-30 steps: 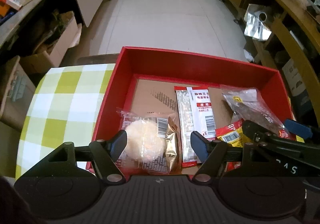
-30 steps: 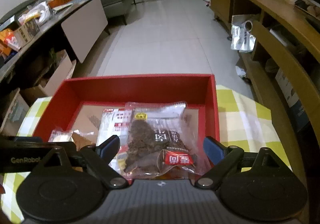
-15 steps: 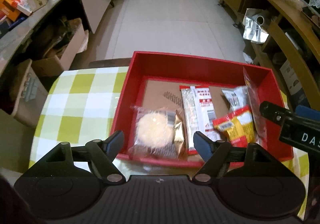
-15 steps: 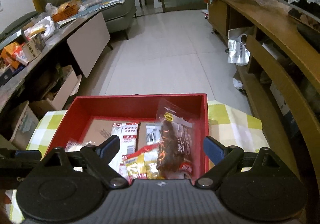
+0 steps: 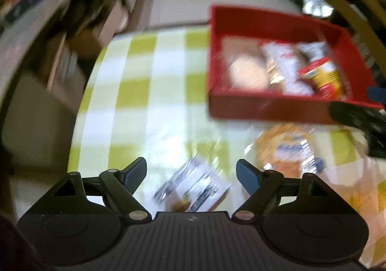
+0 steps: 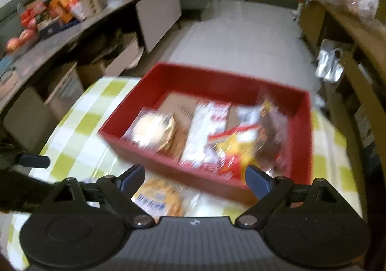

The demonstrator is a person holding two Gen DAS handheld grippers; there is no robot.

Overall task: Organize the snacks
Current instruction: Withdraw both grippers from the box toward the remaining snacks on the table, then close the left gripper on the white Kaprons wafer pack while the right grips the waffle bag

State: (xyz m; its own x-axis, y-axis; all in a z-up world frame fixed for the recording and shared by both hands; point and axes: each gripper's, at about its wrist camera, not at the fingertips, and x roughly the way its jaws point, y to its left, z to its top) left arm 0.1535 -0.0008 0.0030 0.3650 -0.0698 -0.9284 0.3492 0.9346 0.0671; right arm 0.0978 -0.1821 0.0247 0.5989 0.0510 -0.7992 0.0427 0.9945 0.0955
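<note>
A red box (image 5: 270,104) (image 6: 168,152) on the green-checked table holds several snack packets: a round pale cake (image 5: 246,73) (image 6: 150,127), a white and red packet (image 6: 207,131), a yellow and red packet (image 5: 325,75) (image 6: 237,150) and a dark jerky bag (image 6: 271,126). My left gripper (image 5: 191,170) is open and empty above a small white and black packet (image 5: 193,190) lying on the table. An orange cracker packet (image 5: 287,147) (image 6: 156,198) lies in front of the box. My right gripper (image 6: 193,178) is open and empty, just above that packet. Both views are blurred.
The table edge (image 5: 79,111) falls off at the left, with cardboard boxes (image 5: 72,58) on the floor beyond. A cluttered counter (image 6: 60,12) runs along the left and wooden shelving (image 6: 357,53) along the right. The right gripper's tip (image 5: 357,116) shows in the left wrist view.
Both grippers pulled back from the red box and stayed open. The left one swung left and down over the table. Loose packets in front of the box came into view.
</note>
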